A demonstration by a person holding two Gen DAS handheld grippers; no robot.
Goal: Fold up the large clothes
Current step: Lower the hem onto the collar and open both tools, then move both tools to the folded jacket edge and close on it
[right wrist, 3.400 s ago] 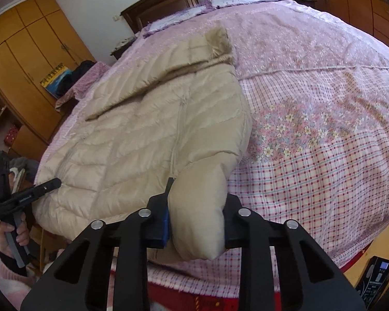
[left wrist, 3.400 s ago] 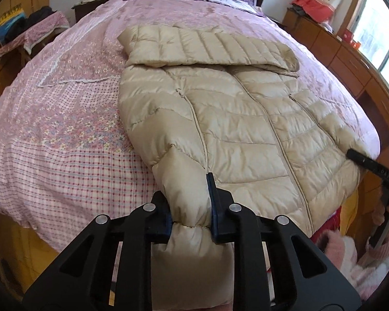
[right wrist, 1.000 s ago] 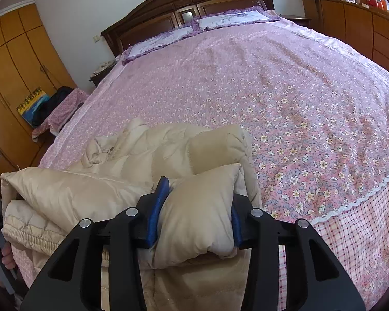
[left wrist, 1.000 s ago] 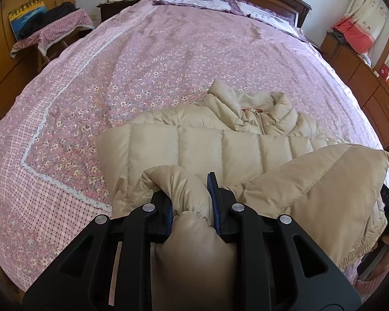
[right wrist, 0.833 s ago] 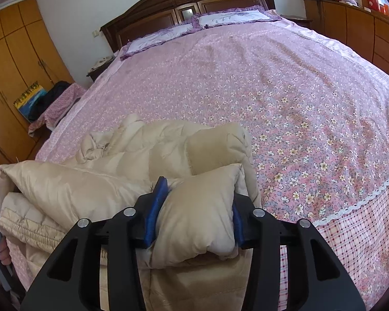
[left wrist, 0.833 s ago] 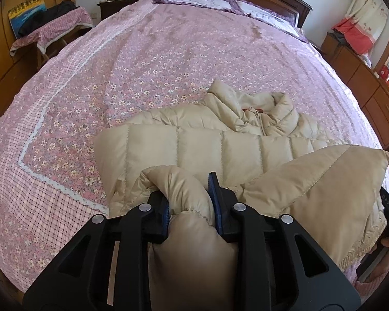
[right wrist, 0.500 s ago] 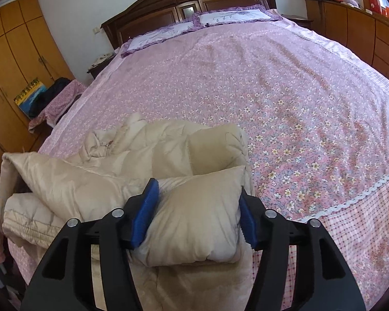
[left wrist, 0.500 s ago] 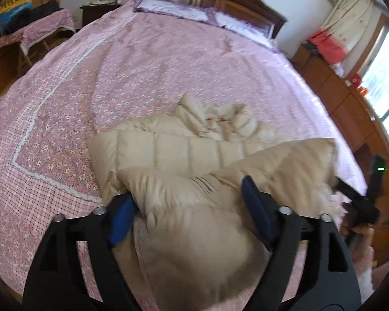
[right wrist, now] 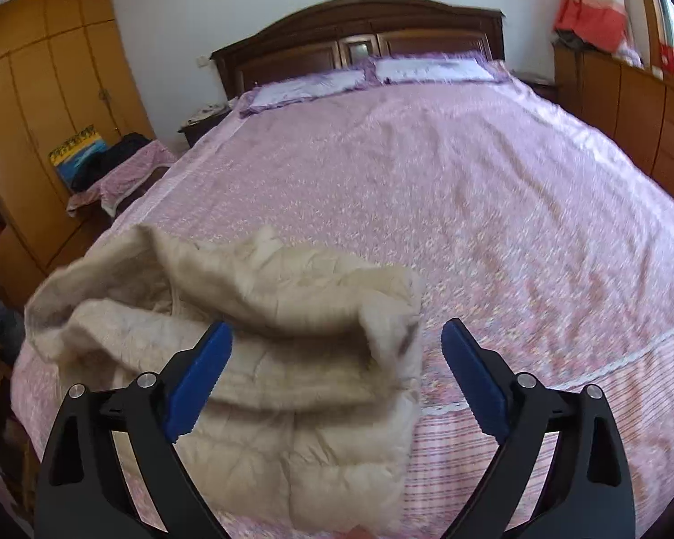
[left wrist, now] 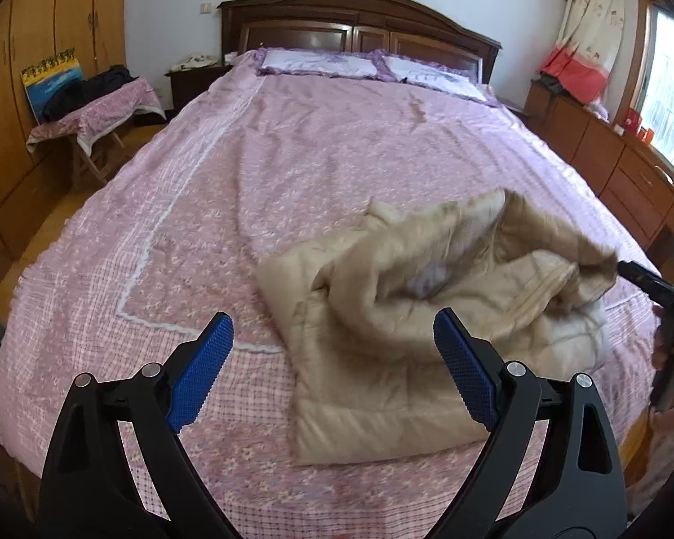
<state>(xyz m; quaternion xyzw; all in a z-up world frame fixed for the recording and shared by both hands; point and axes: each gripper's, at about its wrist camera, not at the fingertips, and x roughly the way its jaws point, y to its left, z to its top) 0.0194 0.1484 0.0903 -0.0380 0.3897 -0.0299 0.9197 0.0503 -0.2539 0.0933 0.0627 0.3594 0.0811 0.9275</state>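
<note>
Pink floral bed [left wrist: 319, 166], folded beige jacket [left wrist: 409, 359] — both grippers opening, empty

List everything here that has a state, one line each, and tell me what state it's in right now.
Left gripper: jaws opening, nothing between the pads.
Right gripper: jaws opening, pads clear of the fabric.
Beige puffer jacket: released, lying loosely folded over on itself, rumpled.
Bedspread: spread flat over the bed.
Pillows: lying at the headboard.
Wardrobe doors: shut.

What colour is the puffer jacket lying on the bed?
Beige, a light tan all over; the puffer jacket shows best in the left wrist view.
</note>
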